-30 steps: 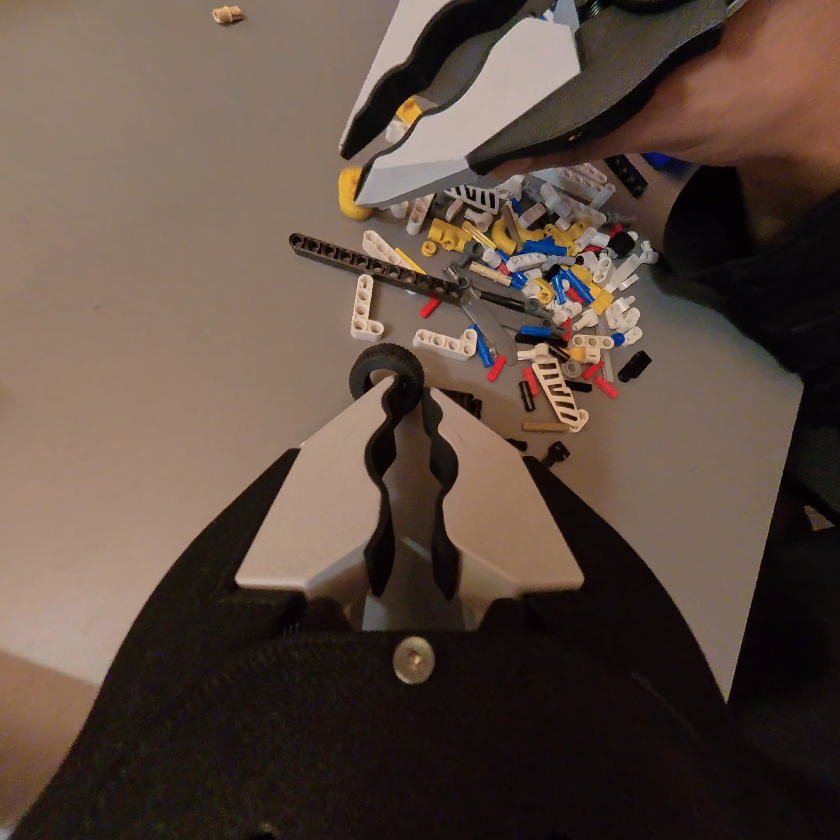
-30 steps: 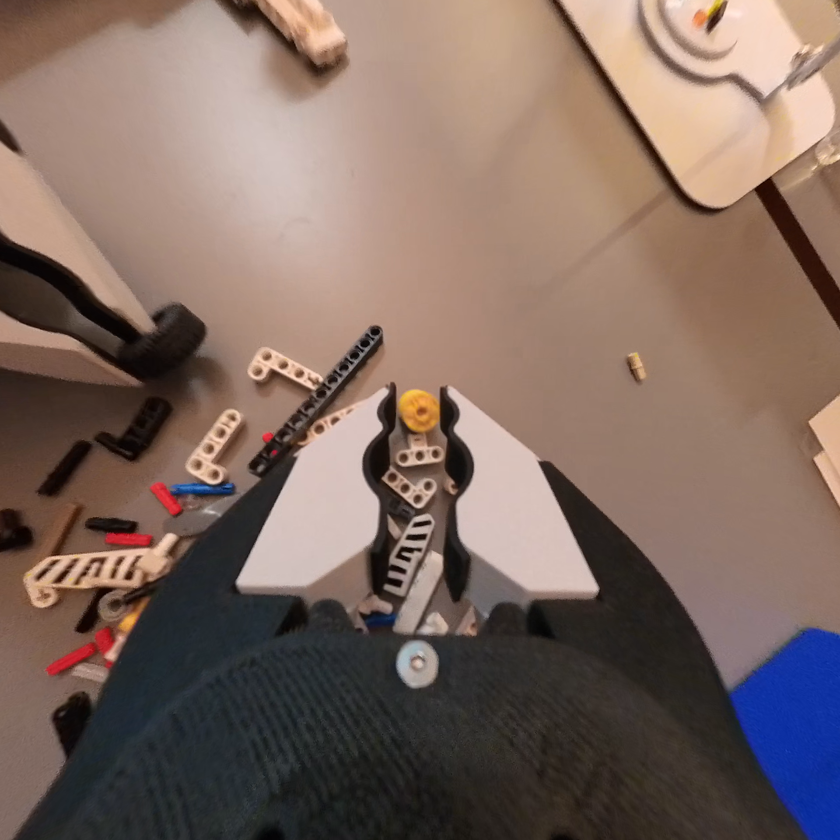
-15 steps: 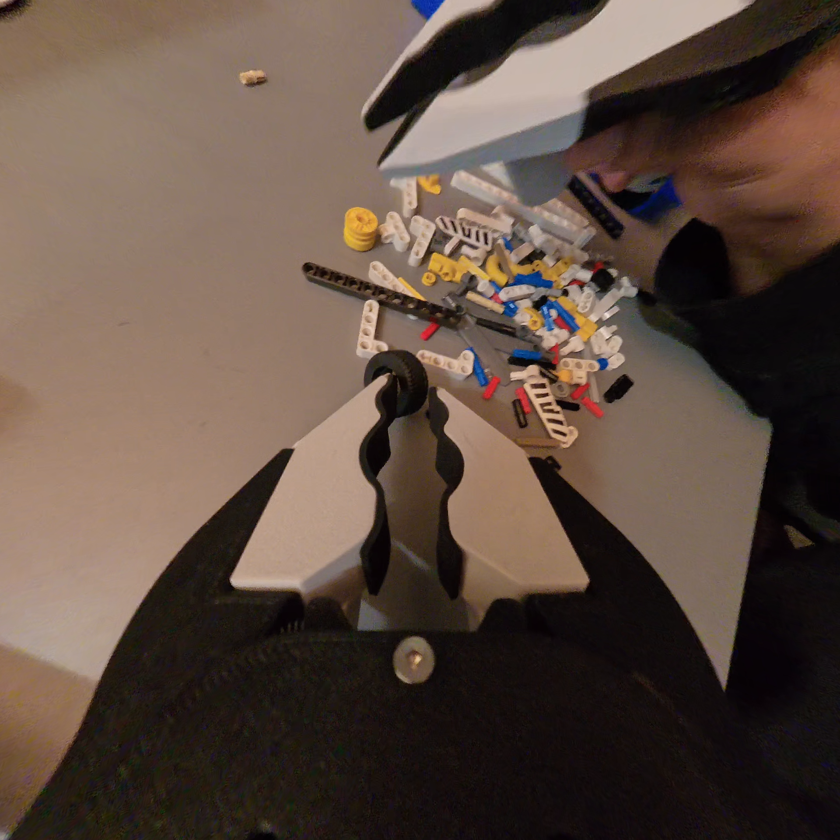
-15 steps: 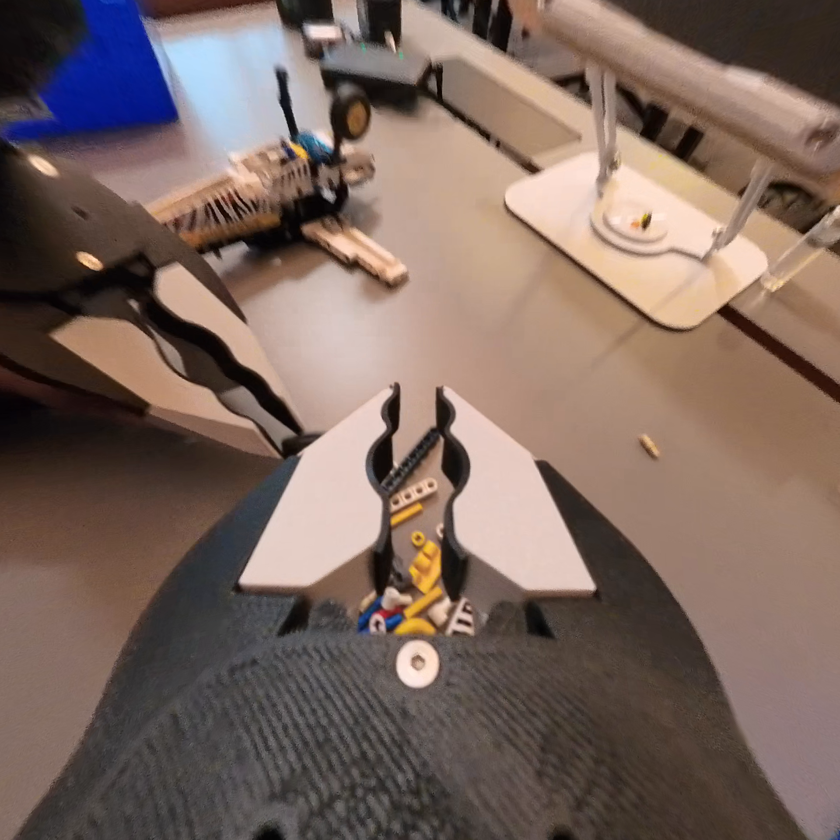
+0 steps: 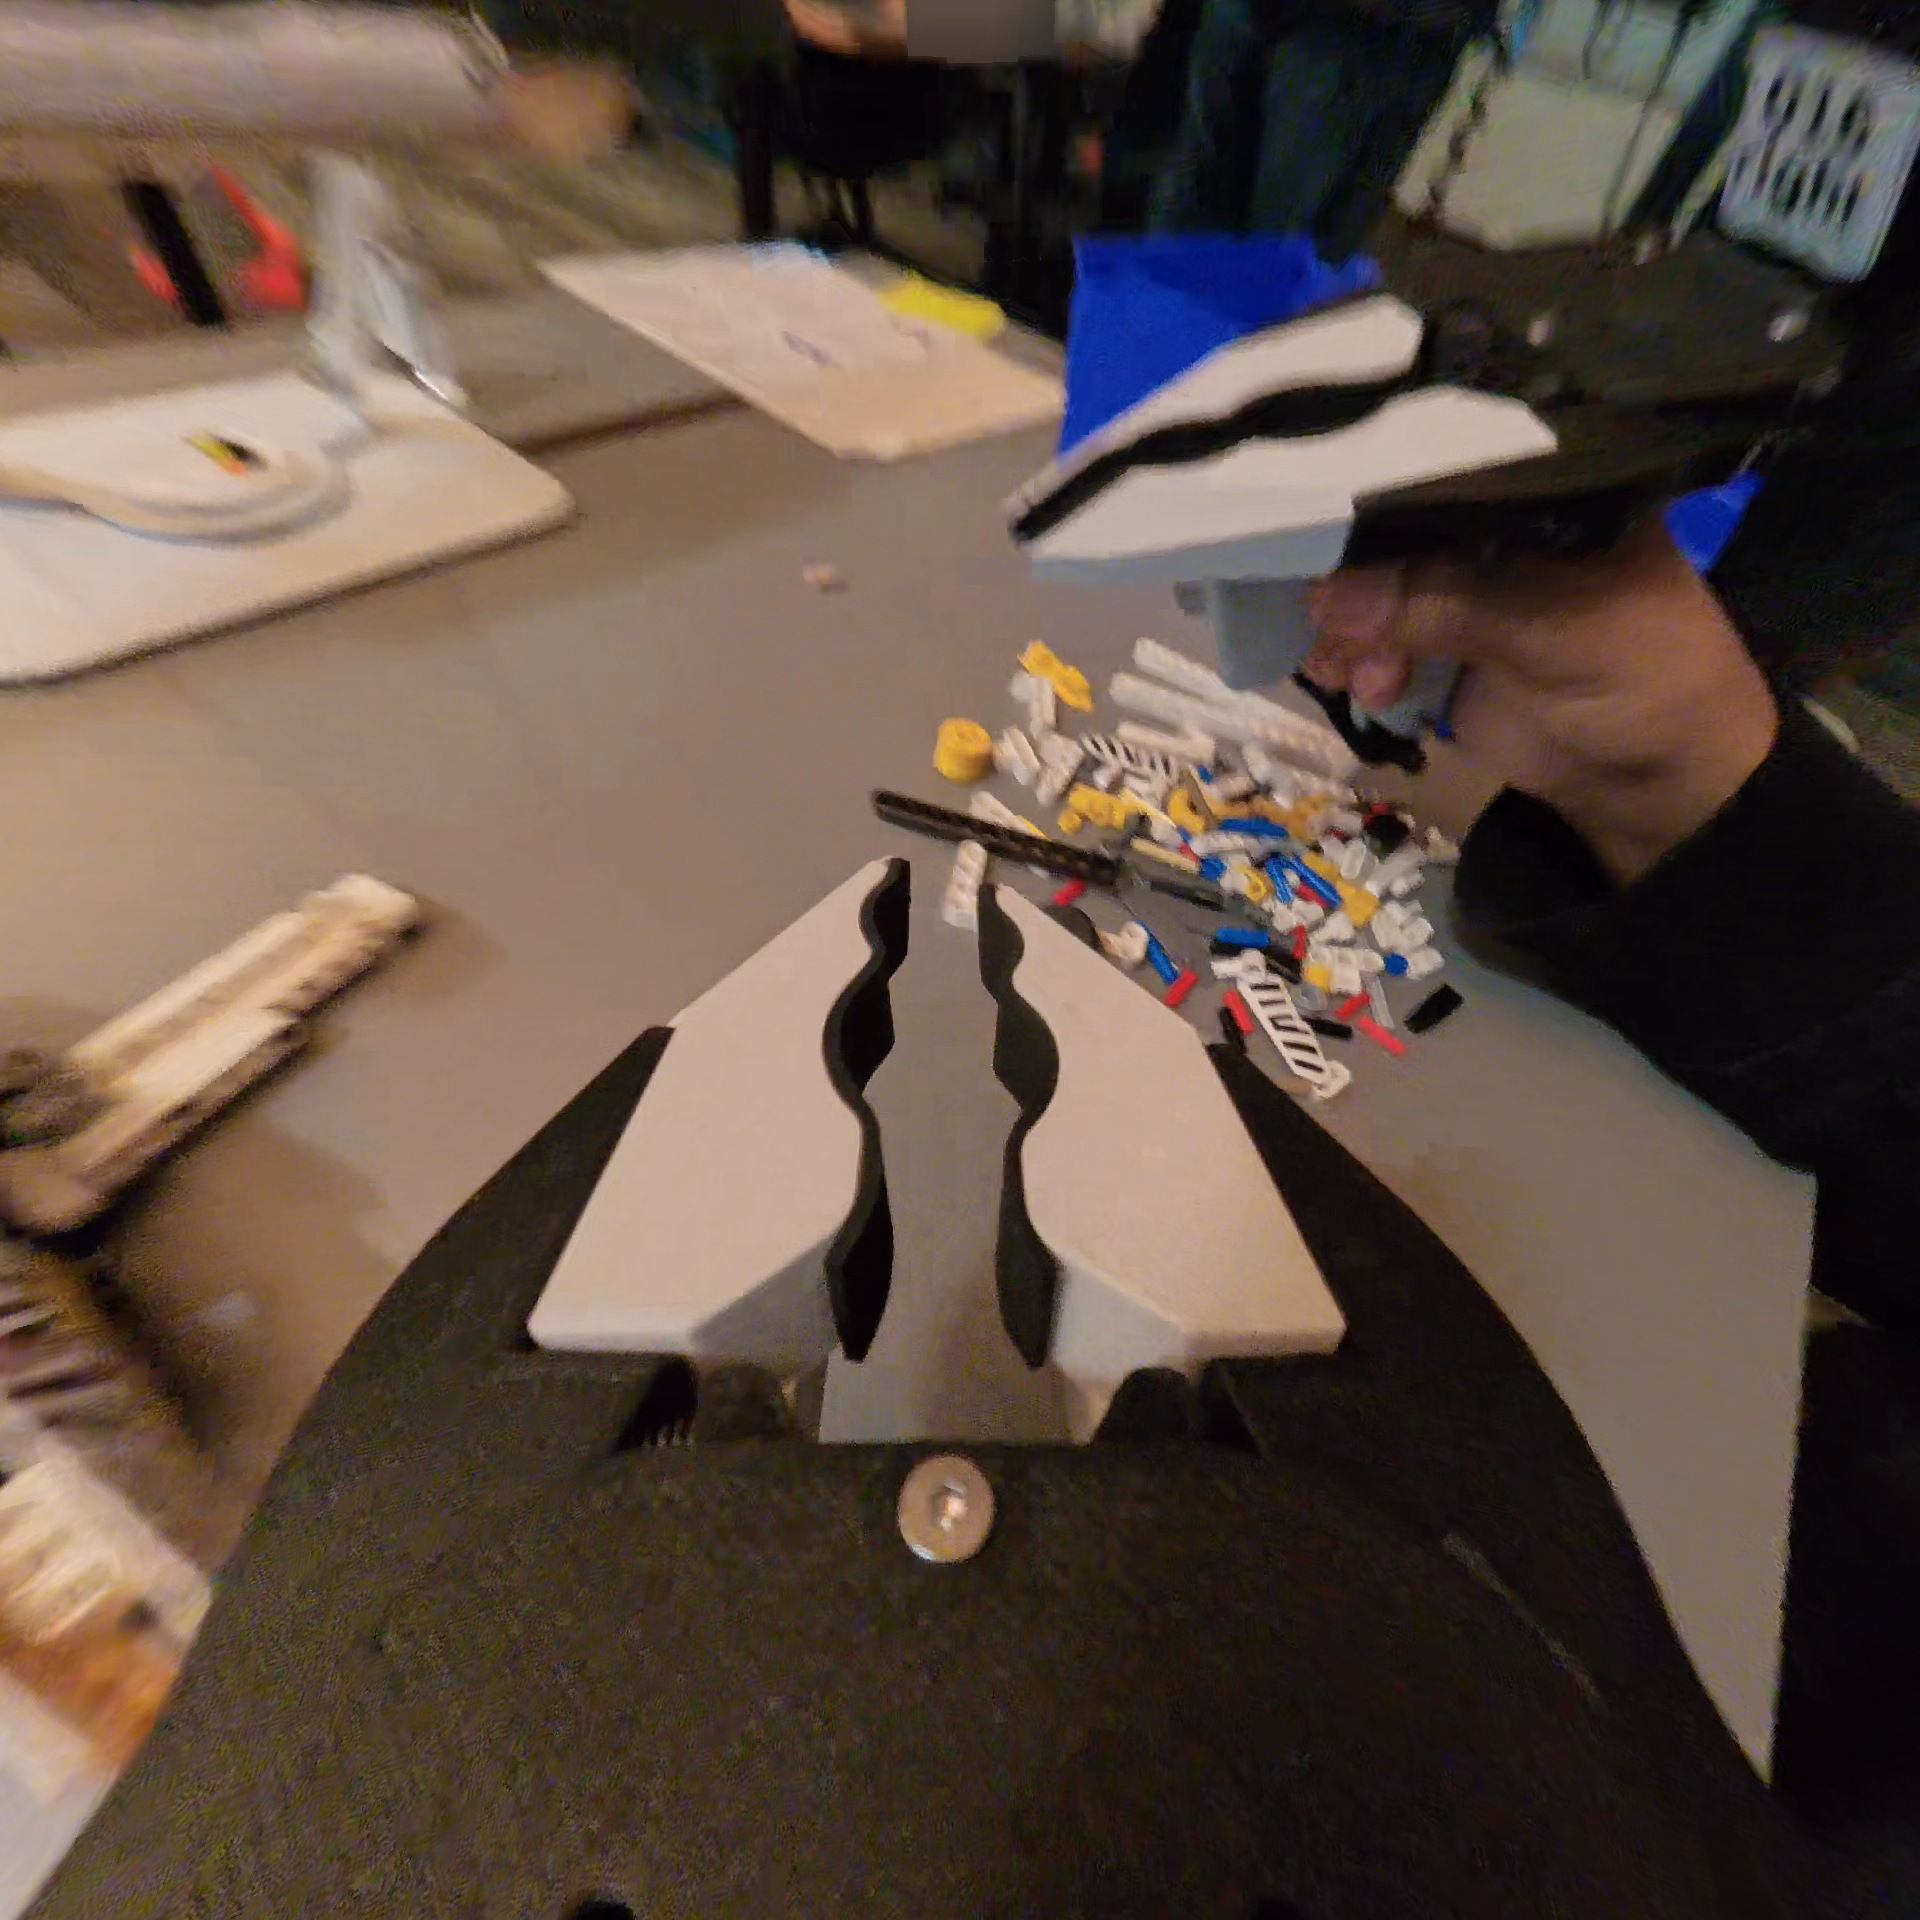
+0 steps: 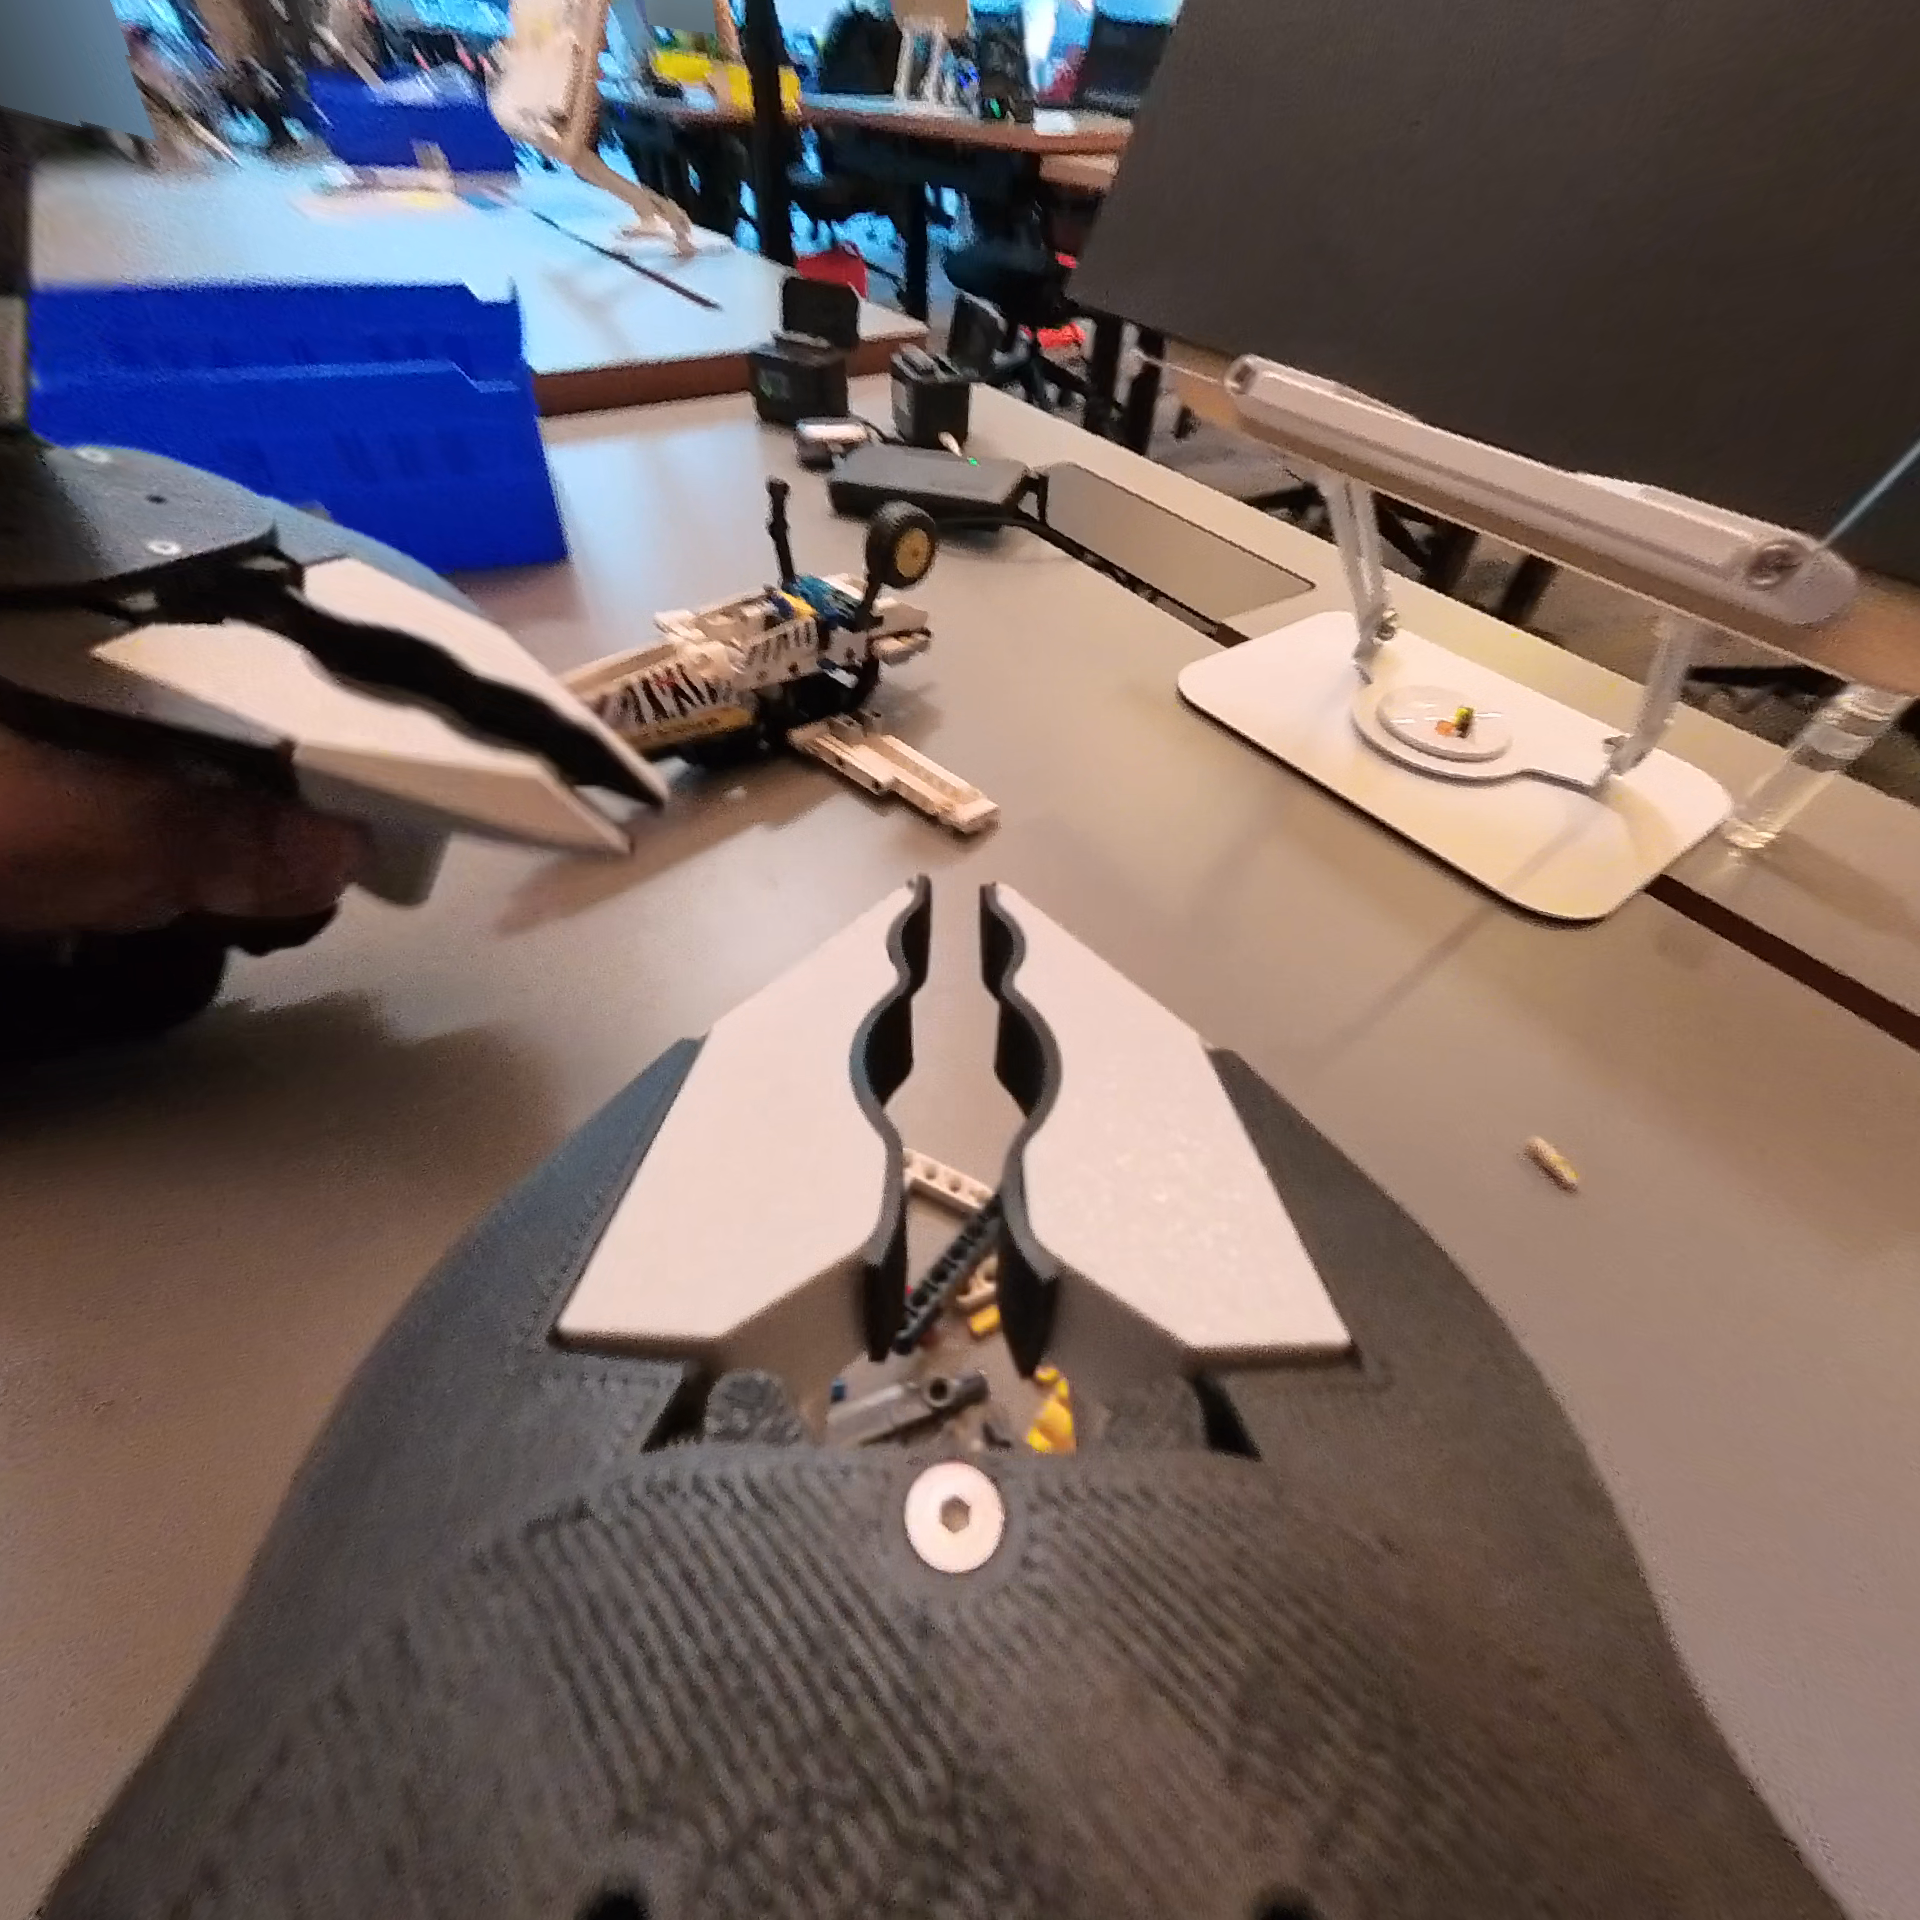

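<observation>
both my left gripper (image 5: 940, 894) and right gripper (image 6: 951, 899) hang slightly spread and bare above the grey table (image 5: 623, 727), nearest the loose building-brick pile (image 5: 1195, 831).

Two tongs (image 5: 943, 894) (image 6: 954, 894), one brick pile (image 5: 1226, 831), one model (image 6: 769, 665).

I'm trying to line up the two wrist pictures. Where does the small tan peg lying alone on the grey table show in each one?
Left wrist view: the tan peg lies upper centre, beyond the pile of small bricks.
Right wrist view: the tan peg lies at right of centre, alone on the grey table.
Shared landmark: the white stand base, far left in the left view, upper right in the right view.
</observation>
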The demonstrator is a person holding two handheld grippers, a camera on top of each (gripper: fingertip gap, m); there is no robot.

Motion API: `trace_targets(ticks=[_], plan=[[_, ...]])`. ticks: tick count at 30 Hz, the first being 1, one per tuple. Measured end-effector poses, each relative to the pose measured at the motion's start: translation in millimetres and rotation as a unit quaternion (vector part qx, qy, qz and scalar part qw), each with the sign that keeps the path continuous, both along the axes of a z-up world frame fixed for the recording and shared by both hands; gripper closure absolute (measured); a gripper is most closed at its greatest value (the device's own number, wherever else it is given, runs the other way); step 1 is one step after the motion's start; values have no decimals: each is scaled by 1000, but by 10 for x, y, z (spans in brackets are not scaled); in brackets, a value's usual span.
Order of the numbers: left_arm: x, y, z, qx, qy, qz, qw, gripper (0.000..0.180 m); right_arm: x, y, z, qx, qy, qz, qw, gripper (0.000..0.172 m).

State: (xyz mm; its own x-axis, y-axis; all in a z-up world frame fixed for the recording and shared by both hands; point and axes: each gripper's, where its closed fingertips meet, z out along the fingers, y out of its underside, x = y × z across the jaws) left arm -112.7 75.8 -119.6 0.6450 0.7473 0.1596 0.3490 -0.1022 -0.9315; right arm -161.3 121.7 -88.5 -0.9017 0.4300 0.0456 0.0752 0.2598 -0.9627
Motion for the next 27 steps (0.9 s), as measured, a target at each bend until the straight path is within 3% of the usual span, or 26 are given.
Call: trace_targets(ticks=[6,8,12,15,19,27], plan=[[90,-1103,666,43,157,160,974,177,130,-116,51,-43,-10,29,999,165],[85,-1391,670,43,147,184,971,177,156,-182,22,-21,19,23,999,166],[25,-1731,369,35,81,192,977,173,288,-388,74,-7,85,25,996,170],[-16,-1835,264,81,62,191,976,174,449,-622,188,-45,103,42,993,168],[-57,-1814,217,125,73,178,973,173,756,-1034,383,-157,40,118,980,158],[55,-1709,188,111,90,144,979,172,537,-1558,181,-74,56,87,992,125]])
